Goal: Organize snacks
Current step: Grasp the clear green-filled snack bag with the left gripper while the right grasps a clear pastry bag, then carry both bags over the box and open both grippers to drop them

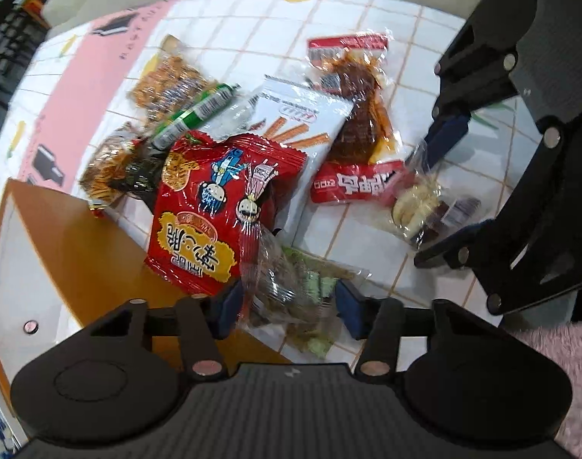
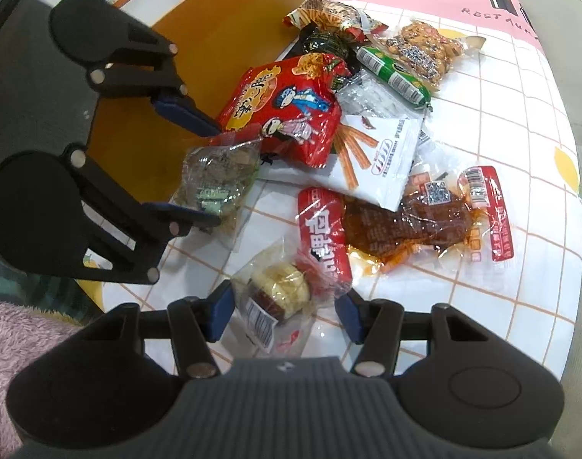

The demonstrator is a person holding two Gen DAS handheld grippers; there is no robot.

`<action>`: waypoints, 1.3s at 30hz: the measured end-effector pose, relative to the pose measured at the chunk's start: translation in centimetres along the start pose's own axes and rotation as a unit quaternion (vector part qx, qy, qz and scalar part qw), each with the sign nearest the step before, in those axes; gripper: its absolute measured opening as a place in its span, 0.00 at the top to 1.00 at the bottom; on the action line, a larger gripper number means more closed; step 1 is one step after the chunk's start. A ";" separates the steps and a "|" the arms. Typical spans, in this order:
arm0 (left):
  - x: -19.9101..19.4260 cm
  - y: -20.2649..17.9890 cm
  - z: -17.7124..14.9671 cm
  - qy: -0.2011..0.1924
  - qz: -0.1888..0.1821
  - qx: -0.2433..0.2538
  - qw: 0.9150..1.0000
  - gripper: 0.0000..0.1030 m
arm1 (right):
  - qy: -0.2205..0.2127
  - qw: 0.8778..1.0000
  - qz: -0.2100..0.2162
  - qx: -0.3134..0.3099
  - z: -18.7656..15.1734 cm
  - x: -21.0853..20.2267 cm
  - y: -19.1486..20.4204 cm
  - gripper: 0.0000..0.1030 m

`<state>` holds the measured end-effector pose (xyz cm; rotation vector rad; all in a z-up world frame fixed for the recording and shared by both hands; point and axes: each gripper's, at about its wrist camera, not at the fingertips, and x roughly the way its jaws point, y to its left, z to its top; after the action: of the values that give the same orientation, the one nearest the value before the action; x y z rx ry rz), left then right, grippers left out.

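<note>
My left gripper (image 1: 289,306) is shut on a clear bag of green and brown wrapped snacks (image 1: 291,290), which lies at the edge of the pile by the wooden box; the right wrist view shows the same bag (image 2: 218,176) between its blue pads. My right gripper (image 2: 285,313) is shut on a clear packet holding a pale round cake (image 2: 279,287), seen also in the left wrist view (image 1: 421,202). Both point steeply down at the table. A red noodle-snack bag (image 1: 214,206) partly overlaps the green-snack bag.
An orange wooden box (image 1: 61,237) stands beside the pile. On the grid-patterned cloth (image 1: 367,19) lie a white stick-snack pack (image 2: 379,153), a red-ended spicy pack (image 2: 405,222), a green tube (image 2: 394,72) and more packets. Pink fuzzy fabric (image 1: 558,344) lies past the table edge.
</note>
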<state>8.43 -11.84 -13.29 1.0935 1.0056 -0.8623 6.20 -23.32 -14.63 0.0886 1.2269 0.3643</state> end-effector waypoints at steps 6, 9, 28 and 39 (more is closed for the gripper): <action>-0.5 0.3 -0.7 -0.019 -0.001 -0.079 0.997 0.54 | -0.009 1.000 0.002 0.015 0.0 -0.7 -0.4 0.47; -1.3 0.7 -1.1 -0.038 -0.022 -0.124 0.991 0.55 | -0.015 1.000 -0.002 0.025 -0.3 -1.3 -0.6 0.47; -7.4 0.3 -3.6 -0.133 -0.008 -0.238 0.962 0.56 | -0.054 0.998 -0.020 0.036 -0.5 -5.1 -0.7 0.51; -11.7 2.3 -4.8 -0.153 -0.001 -0.266 0.952 0.56 | -0.078 0.996 -0.021 0.024 -0.4 -6.7 0.4 0.61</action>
<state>5.81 -5.86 -2.27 0.4829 0.9027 -0.6792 3.81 -25.16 -8.64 0.1300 1.0821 0.2851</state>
